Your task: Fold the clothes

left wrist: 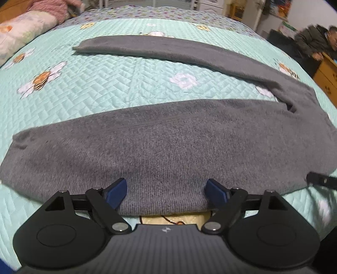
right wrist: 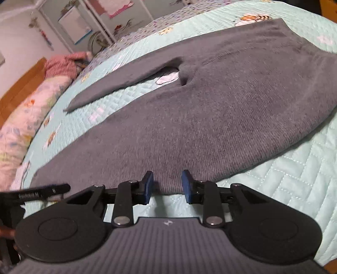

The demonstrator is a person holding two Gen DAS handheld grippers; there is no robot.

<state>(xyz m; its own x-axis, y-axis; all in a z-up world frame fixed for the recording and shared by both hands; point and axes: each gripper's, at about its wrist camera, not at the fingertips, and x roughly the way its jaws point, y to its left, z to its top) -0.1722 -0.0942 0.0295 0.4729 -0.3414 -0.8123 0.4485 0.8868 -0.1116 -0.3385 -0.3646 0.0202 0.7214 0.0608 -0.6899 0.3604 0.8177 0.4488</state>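
Grey trousers point(left wrist: 160, 143) lie spread flat on the bed's mint quilt point(left wrist: 118, 80), one leg angled far. Left gripper point(left wrist: 166, 189) gapes wide over their near edge, gripping nothing. Right gripper point(right wrist: 167, 185), narrowly parted, holds nothing.

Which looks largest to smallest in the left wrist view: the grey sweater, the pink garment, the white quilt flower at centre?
1. grey sweater, by far the largest.
2. pink garment, cut off at the frame edge.
3. white quilt flower.
The last two look close; the garment lies farther away, so that ranking is unsure.
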